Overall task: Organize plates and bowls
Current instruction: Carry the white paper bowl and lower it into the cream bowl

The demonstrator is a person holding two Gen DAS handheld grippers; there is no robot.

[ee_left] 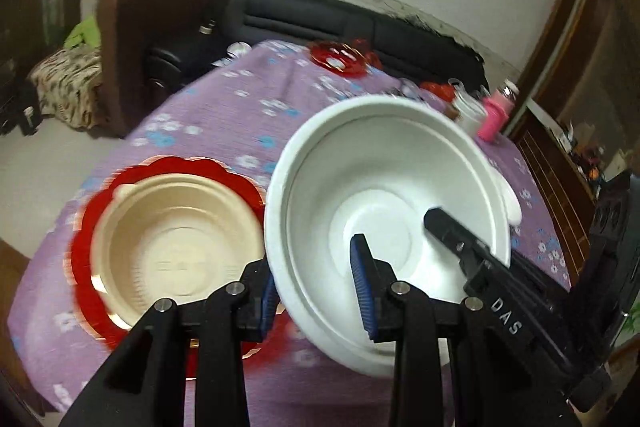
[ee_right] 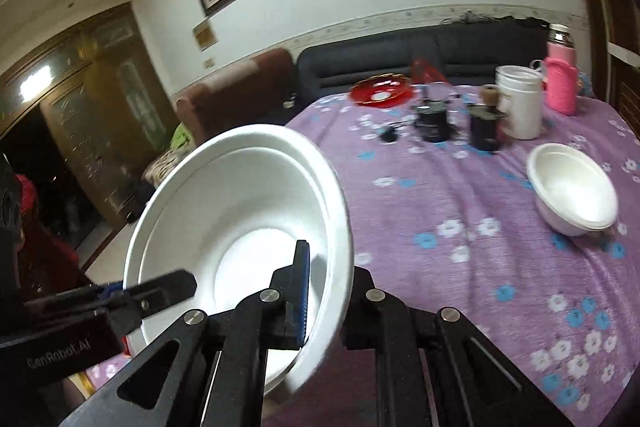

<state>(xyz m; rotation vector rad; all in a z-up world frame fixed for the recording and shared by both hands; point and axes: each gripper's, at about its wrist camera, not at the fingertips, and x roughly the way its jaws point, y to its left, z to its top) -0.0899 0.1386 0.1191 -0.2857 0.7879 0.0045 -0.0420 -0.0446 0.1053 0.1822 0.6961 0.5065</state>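
Observation:
A large white bowl (ee_left: 380, 195) is held in the air above the purple flowered tablecloth (ee_left: 224, 115), tilted. My left gripper (ee_left: 316, 291) is shut on its near-left rim, one blue pad inside and one outside. My right gripper (ee_right: 326, 291) is shut on the opposite rim of the same white bowl (ee_right: 248, 219); one of its fingers (ee_left: 452, 231) shows inside the bowl in the left wrist view. A beige bowl (ee_left: 176, 239) sits in a red scalloped plate (ee_left: 86, 275) to the left on the table. A smaller white bowl (ee_right: 572, 187) stands on the table at the right.
A second red plate (ee_right: 380, 91) lies at the table's far side. Dark jars (ee_right: 434, 123), a white container (ee_right: 520, 103) and a pink flask (ee_right: 562, 79) stand at the far right. A dark sofa (ee_right: 400, 55) and a brown armchair (ee_left: 156, 27) stand beyond the table.

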